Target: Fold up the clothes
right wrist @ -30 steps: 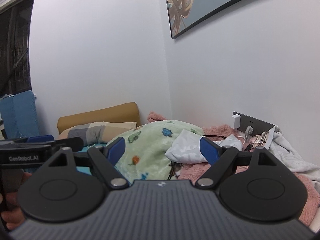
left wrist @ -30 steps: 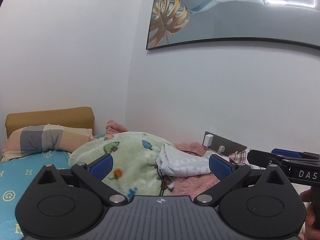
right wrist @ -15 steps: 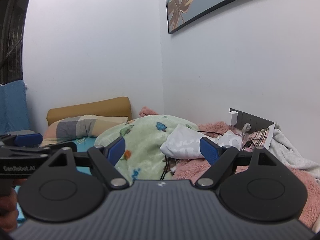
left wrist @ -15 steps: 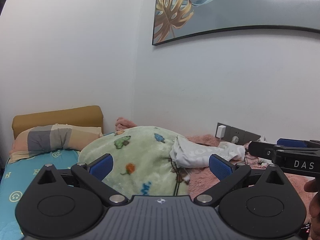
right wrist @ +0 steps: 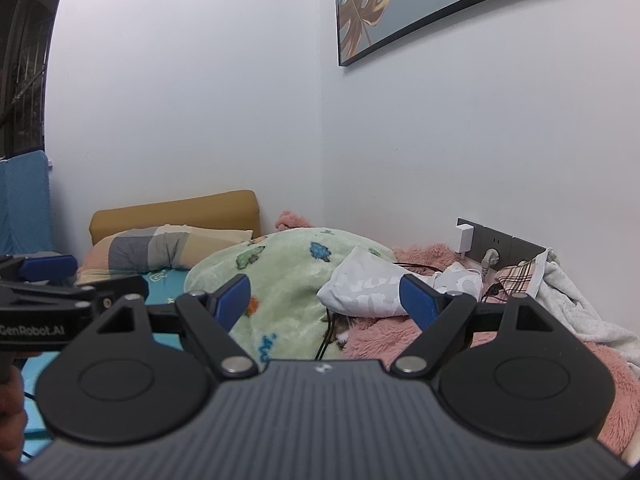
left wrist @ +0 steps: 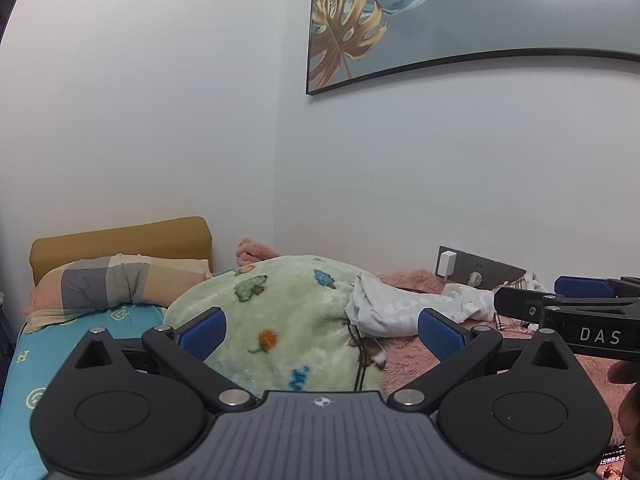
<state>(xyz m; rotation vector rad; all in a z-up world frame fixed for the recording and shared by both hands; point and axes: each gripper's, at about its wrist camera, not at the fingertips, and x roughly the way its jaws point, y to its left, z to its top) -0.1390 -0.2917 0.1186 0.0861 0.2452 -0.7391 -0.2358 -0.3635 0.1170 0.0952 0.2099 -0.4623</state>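
Right now your left gripper [left wrist: 320, 332] is spread wide, its blue pads [left wrist: 202, 330] far apart with nothing between them and nothing touching them. Your right gripper [right wrist: 325, 298] is just as wide, its blue pads [right wrist: 416, 300] holding nothing and clear of the bedding. Both are held level above the bed [left wrist: 24, 364], pointing toward the wall corner, side by side; each shows at the edge of the other's view, the right gripper [left wrist: 568, 312] at the right of the left wrist view and the left gripper [right wrist: 48, 280] at the left of the right wrist view.

Ahead of you lies a white garment with grey lettering [right wrist: 360, 288], crumpled, resting partly on the green fleece blanket [left wrist: 280, 312] and partly on the pink fluffy blanket [right wrist: 384, 332], with a dark cable [right wrist: 324, 336] running out from under it. A plaid cloth [right wrist: 518, 274] and a white towel [right wrist: 576, 308] sit further right, by the wall sockets [right wrist: 500, 250]. At the head of the bed a patchwork pillow [left wrist: 112, 284] leans against a mustard headboard [left wrist: 120, 240].
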